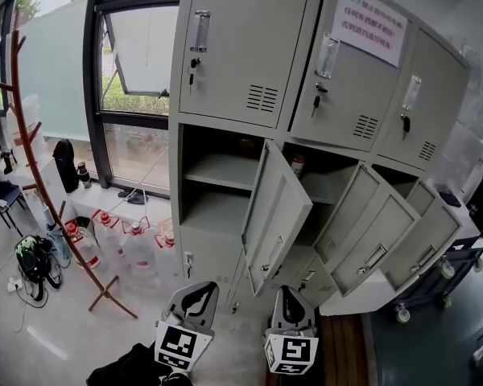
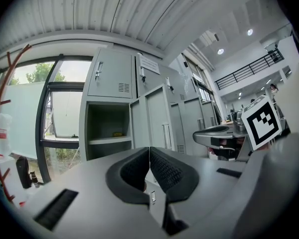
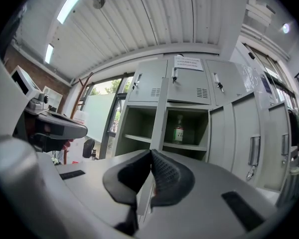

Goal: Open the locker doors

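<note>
left tool [image 1: 185, 328]: closed, pads together, nothing between them; low and near, in front of the left column of the locker.
right tool [image 1: 291, 340]: closed and empty as well; low and near, just under the swung-out doors.
upper locker doors [image 1: 240, 43]: three in the far top row, all shut, with a key [image 1: 193, 64] hanging in each lock and a slim handle above it.
middle locker doors [image 1: 275, 215]: three, standing open toward the near side, compartments behind them exposed.
task state, as judged: probably the top row left to open; a low door at the bottom left seems shut too, not sure.
risk one: knocking a tool on the edge of an open door when lifting toward the top row, because these doors stand between the tools and the handles.
risk two: slipping off a slim handle; need to open the jaws first, then clamp well.
risk three: catching a hanging key, since it sits just below the handle.
risk four: shaking the locker and tipping the green bottle [image 1: 298, 165] on its shelf.
floor at left: water bottles [image 1: 137, 248] just beside the locker foot, a leg of the coat rack [image 1: 32, 159] near them; easy to kick when stepping left.
right side: trolley [image 1: 435, 288] on wheels near the rightmost open door; little room there.
paper notice [image 1: 373, 24]: on the middle top door, not in the way.
</note>
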A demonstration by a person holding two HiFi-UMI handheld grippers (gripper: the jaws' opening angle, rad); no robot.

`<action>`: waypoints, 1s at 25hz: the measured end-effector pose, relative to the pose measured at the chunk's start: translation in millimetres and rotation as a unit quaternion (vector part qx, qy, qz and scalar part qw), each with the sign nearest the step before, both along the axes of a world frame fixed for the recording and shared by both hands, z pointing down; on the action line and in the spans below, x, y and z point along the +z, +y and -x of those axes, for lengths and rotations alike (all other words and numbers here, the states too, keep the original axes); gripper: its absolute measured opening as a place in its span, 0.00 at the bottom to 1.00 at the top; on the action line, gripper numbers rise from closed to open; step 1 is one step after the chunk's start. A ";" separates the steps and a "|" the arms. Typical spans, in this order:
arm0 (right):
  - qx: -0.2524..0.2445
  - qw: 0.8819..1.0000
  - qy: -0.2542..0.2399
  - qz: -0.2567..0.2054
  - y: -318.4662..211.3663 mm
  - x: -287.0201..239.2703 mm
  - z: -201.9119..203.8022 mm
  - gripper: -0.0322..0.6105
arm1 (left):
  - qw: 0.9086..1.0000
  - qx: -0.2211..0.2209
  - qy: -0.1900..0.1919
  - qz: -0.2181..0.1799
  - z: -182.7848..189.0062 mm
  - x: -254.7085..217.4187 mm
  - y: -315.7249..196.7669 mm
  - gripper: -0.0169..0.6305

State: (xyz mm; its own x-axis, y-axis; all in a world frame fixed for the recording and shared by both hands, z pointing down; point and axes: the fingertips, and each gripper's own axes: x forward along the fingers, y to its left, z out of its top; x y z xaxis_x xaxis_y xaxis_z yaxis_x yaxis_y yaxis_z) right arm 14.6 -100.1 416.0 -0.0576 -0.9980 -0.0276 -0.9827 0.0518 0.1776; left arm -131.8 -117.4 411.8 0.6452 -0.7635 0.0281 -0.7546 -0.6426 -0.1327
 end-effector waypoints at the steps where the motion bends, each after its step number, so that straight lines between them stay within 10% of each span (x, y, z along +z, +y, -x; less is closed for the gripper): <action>1: -0.001 1.000 -0.003 0.000 7.4 2.1 1.0 0.07 | 1.000 0.001 0.000 0.000 -1.2 1.0 4.9 0.06; 25: 0.004 0.999 -0.027 0.032 109.8 66.7 -14.6 0.07 | 0.999 0.007 -0.024 0.032 -11.9 49.4 83.2 0.06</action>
